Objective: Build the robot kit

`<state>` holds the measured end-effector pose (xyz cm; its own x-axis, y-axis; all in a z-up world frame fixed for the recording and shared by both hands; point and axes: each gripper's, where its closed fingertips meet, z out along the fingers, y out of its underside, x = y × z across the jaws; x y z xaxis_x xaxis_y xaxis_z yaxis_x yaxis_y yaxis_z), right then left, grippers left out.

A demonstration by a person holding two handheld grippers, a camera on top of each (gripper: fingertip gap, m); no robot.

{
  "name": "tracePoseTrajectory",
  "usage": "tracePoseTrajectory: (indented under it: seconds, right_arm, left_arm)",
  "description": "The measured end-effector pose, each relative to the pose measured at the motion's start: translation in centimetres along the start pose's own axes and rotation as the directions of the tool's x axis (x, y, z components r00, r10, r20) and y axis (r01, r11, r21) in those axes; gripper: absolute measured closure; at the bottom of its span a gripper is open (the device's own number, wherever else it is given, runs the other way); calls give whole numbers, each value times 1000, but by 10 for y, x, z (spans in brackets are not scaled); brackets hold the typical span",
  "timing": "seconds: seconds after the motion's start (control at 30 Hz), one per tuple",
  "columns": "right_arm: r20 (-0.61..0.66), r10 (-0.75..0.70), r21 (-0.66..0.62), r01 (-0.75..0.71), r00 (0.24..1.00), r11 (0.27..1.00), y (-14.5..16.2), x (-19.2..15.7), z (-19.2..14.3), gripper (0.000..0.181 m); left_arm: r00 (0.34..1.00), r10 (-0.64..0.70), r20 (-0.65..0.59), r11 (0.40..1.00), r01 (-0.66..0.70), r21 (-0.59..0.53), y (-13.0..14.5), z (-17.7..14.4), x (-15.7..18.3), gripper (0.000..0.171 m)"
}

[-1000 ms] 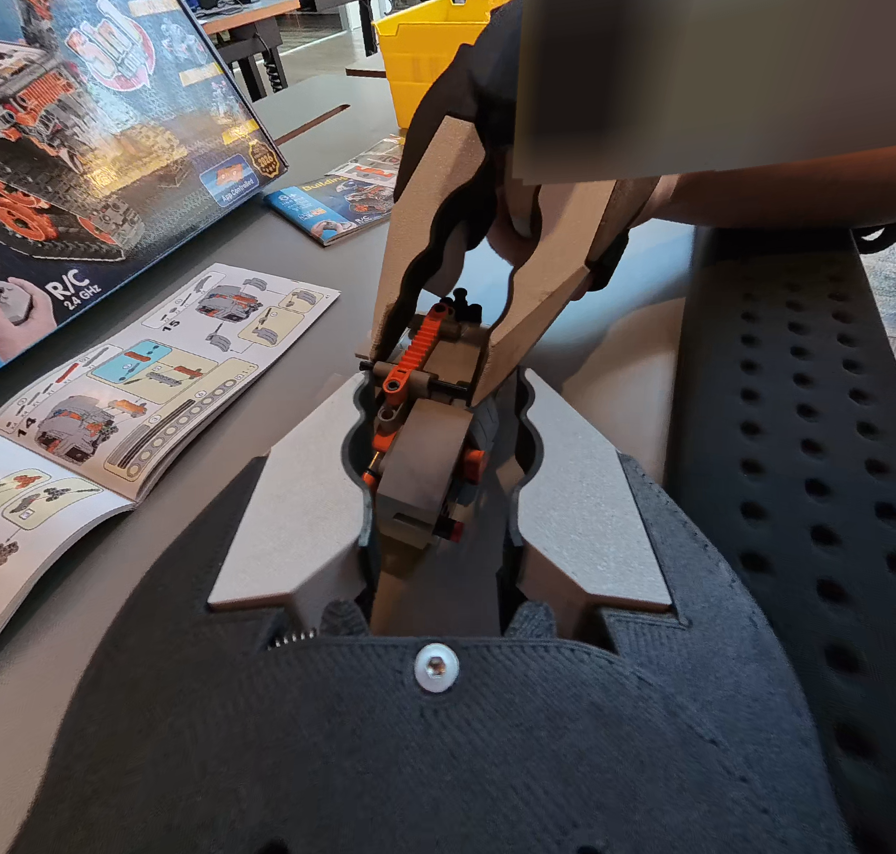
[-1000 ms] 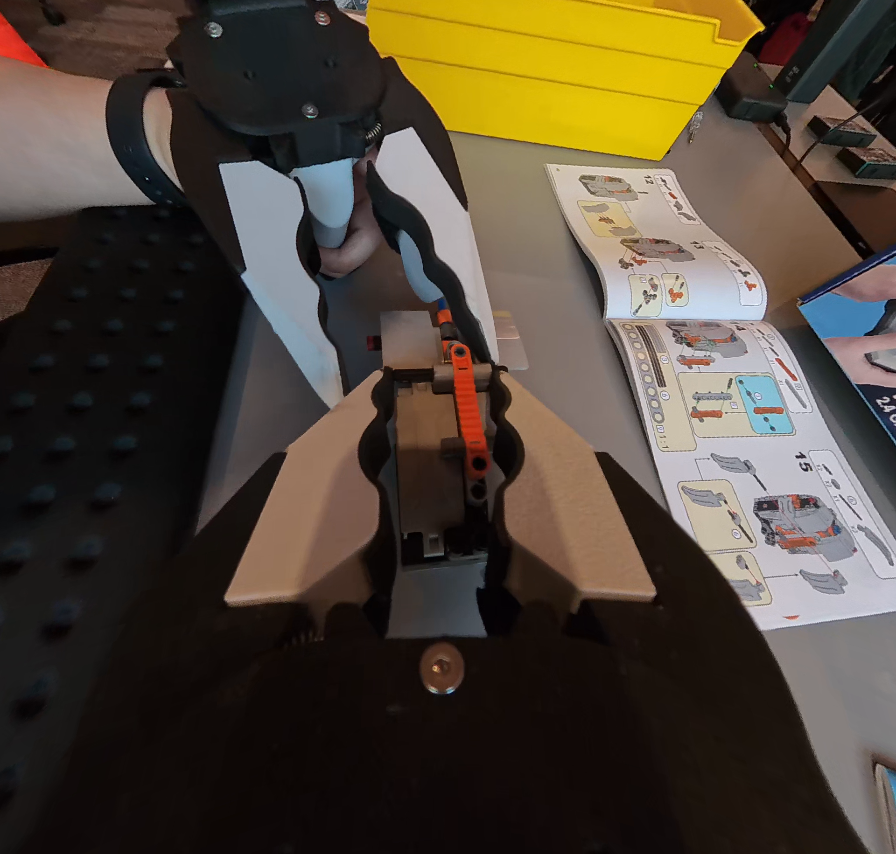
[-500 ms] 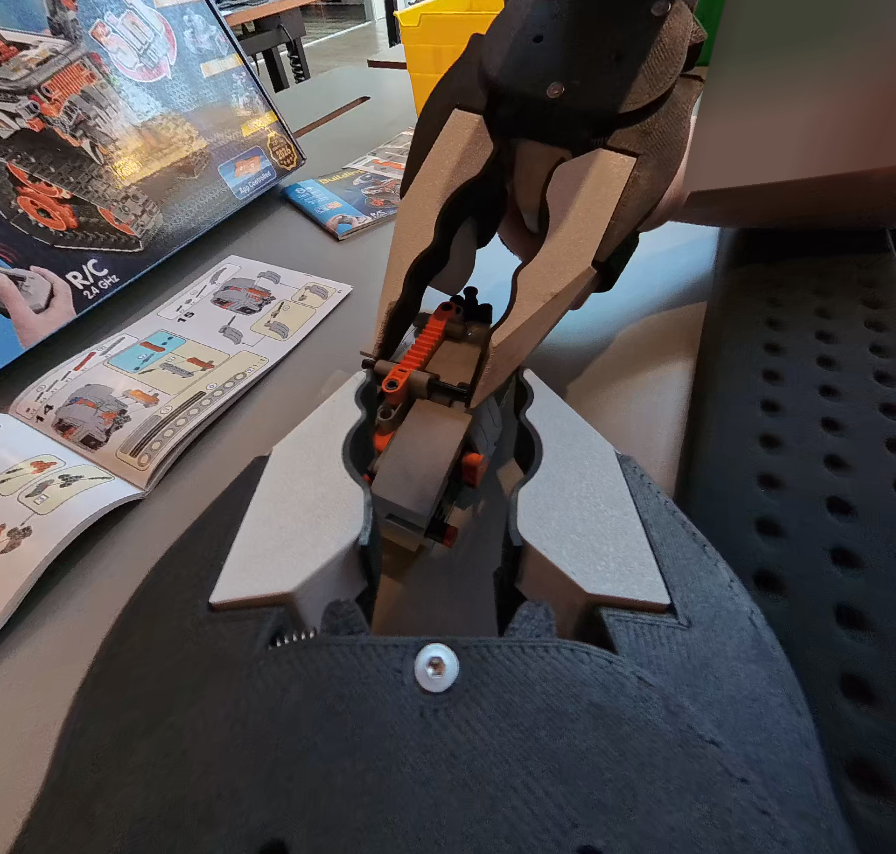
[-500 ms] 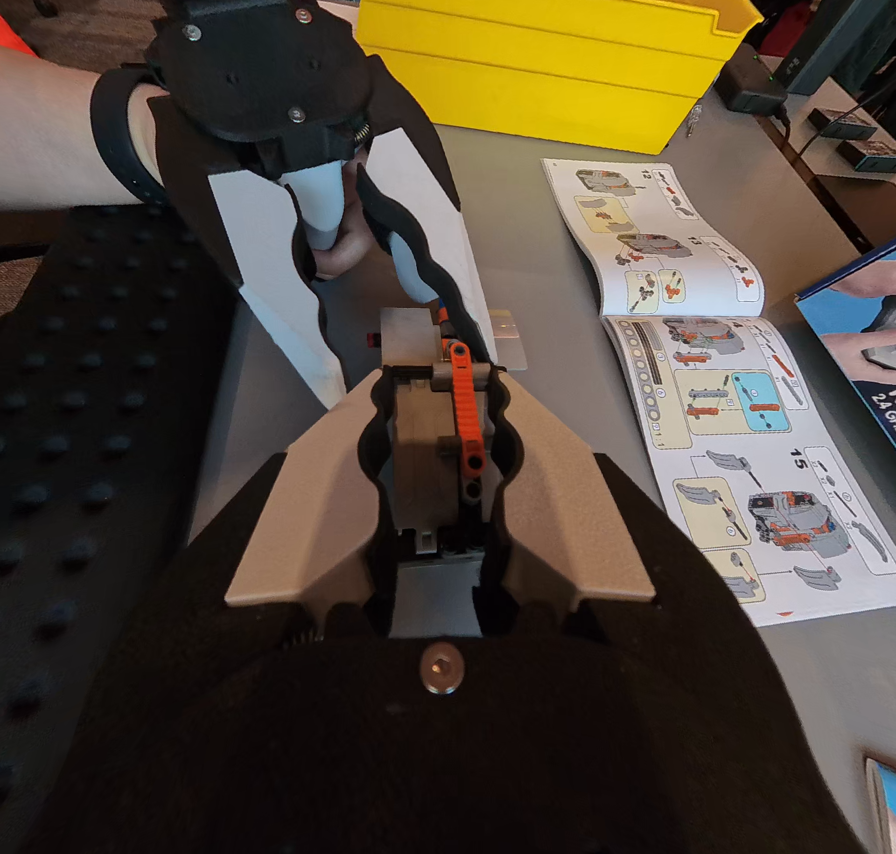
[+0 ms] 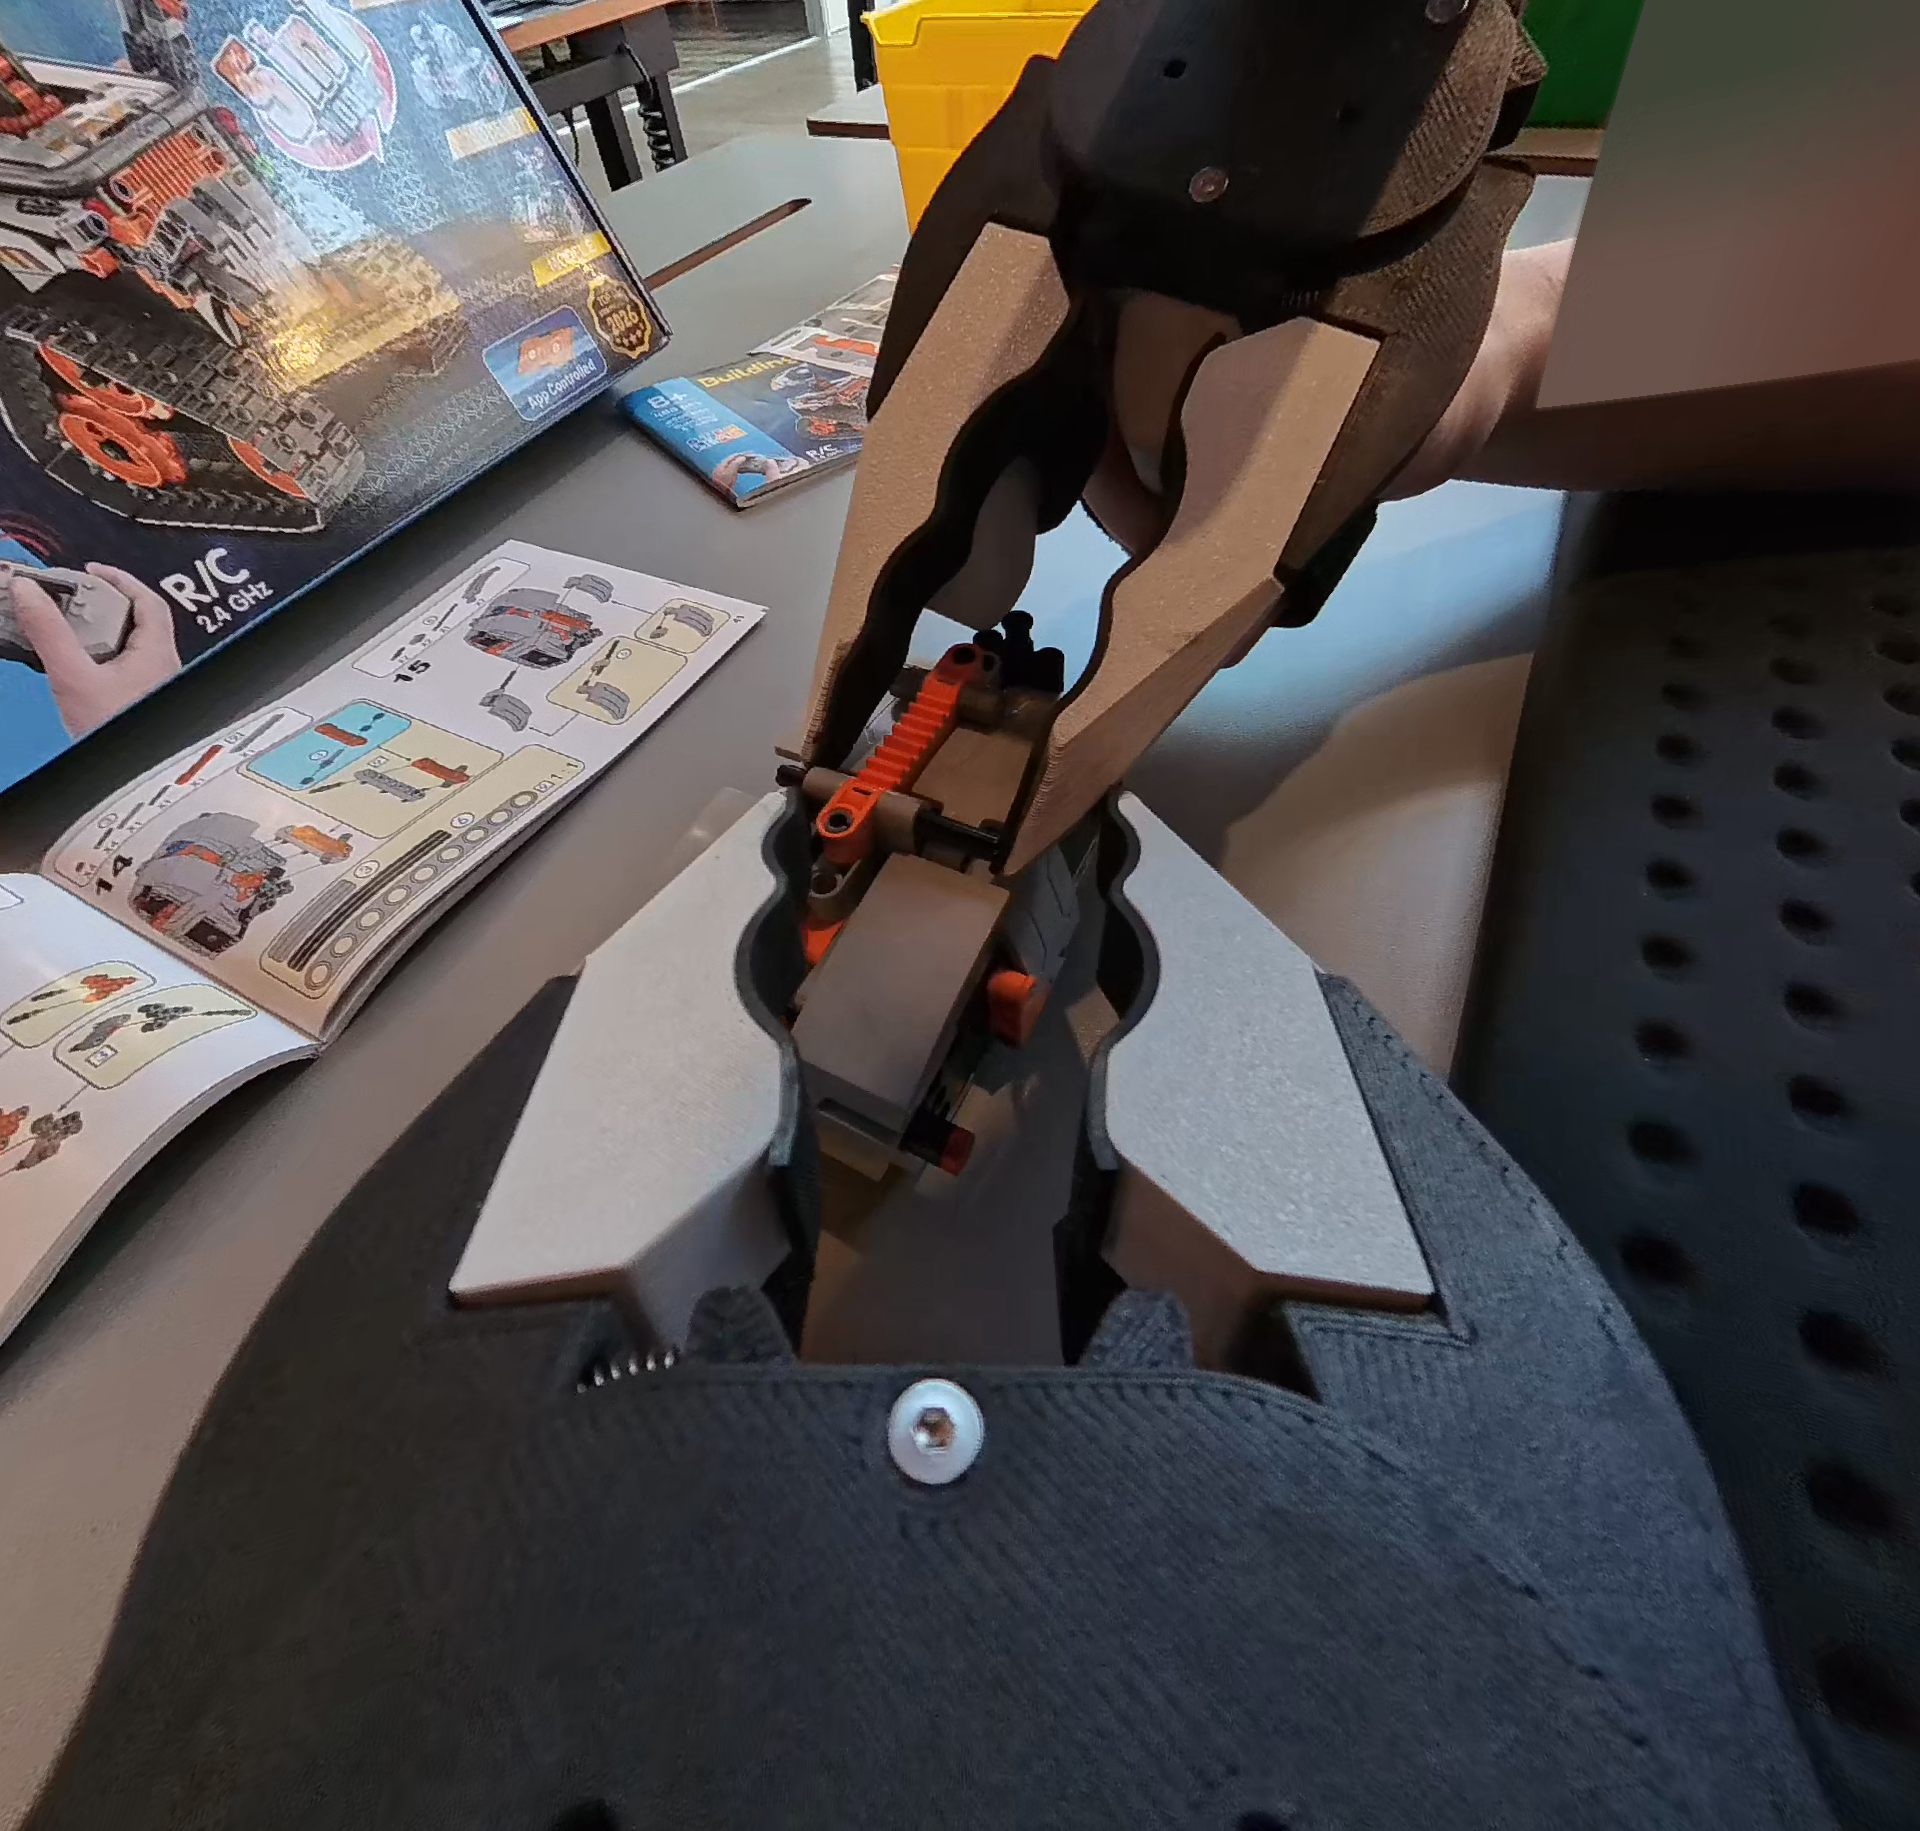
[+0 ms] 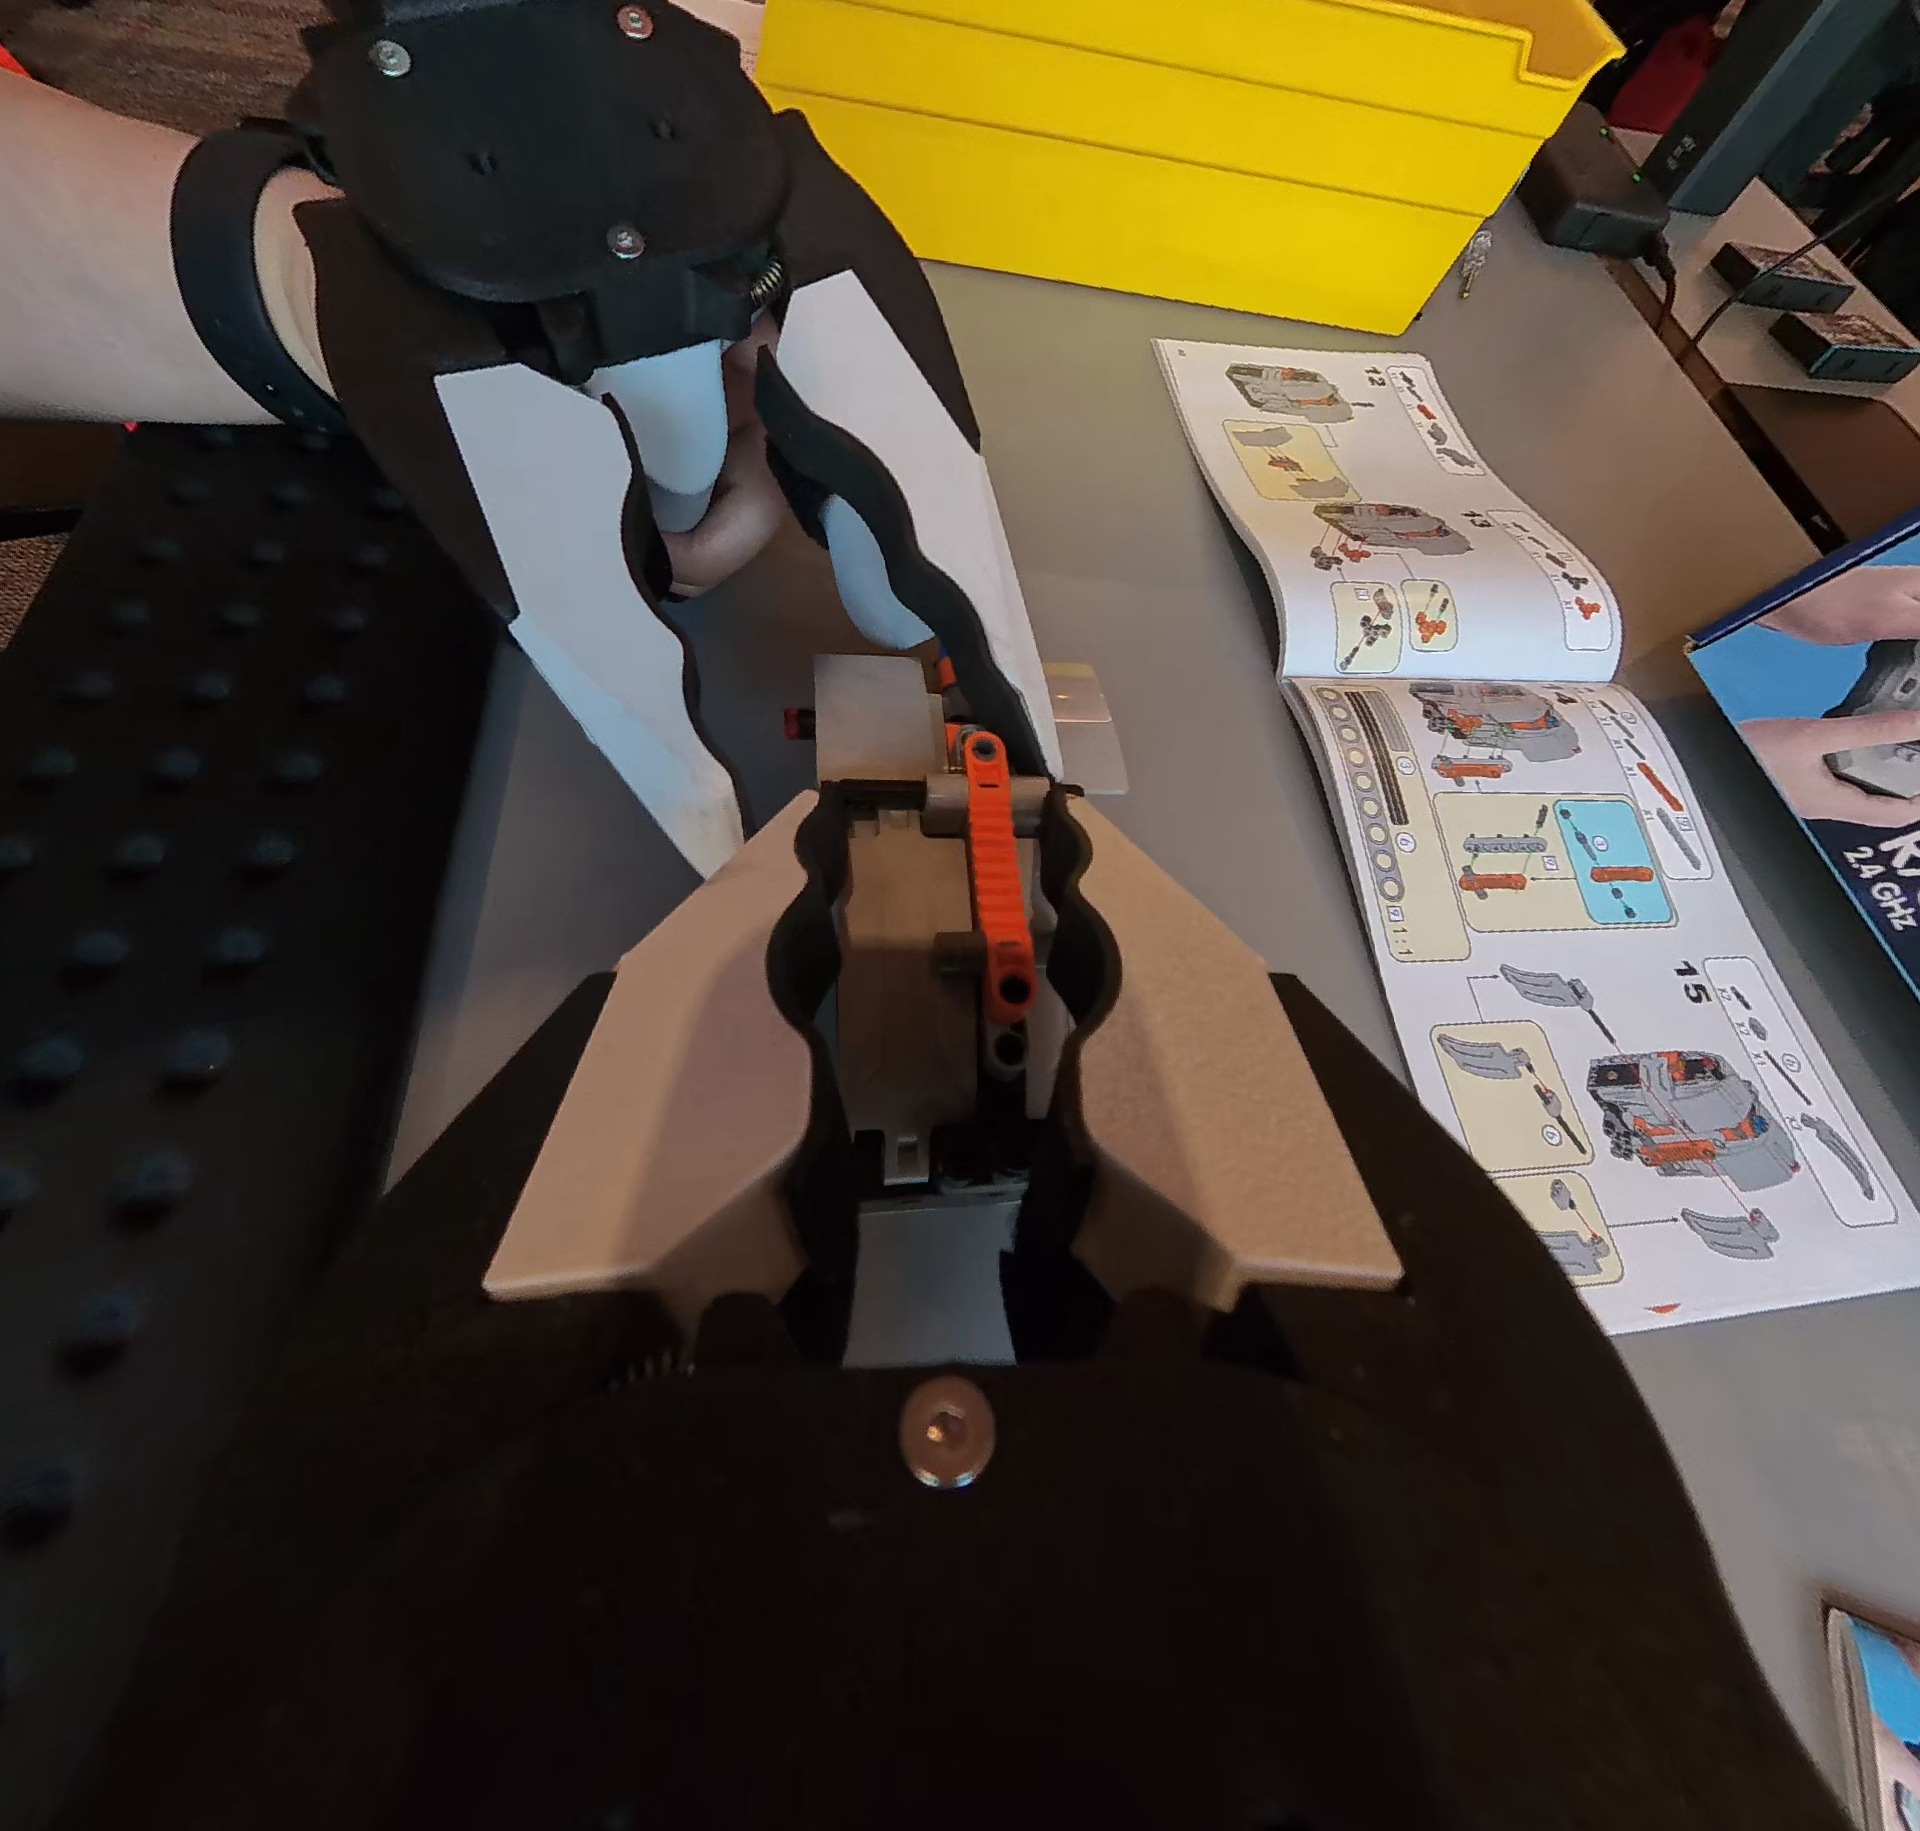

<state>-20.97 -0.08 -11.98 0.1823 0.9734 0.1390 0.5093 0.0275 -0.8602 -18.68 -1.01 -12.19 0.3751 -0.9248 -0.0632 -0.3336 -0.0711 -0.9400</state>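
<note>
A grey brick assembly (image 5: 894, 981) with an orange toothed beam (image 5: 904, 742) on top is held above the grey table. My right gripper (image 6: 940, 805) is shut on one end of the assembly (image 6: 894, 929); the orange beam (image 6: 992, 877) lies between its pads. My left gripper (image 5: 951, 825) faces it from the other end. Its fingers stand on either side of the assembly, spread wider than it. In the right wrist view the left gripper (image 6: 878, 794) touches the assembly with the finger on the booklet side. The right gripper (image 5: 920, 794) comes down from above in the left wrist view.
An open instruction booklet (image 6: 1538, 846) lies beside the grippers, and a toy box (image 5: 260, 275) leans behind it. A yellow bin (image 6: 1143, 119) stands at the back. A black dotted mat (image 6: 156, 846) covers the other side. A small blue booklet (image 5: 758, 420) lies farther back. Left and right tips are no more than a few centimetres apart.
Both grippers keep their places on the assembly. The right gripper has tilted so that more of its body shows in the left wrist view. The views have shifted slightly.
</note>
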Motion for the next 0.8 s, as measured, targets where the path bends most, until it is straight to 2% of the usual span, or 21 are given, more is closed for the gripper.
tracePoseTrajectory:
  seconds: [0.8]
  right_arm:
    - [-10,-17,-5,17,1000,1000,0,0,0,146]
  left_arm:
    - [1000,10,18,1000,-10,-6,1,1,0,118]
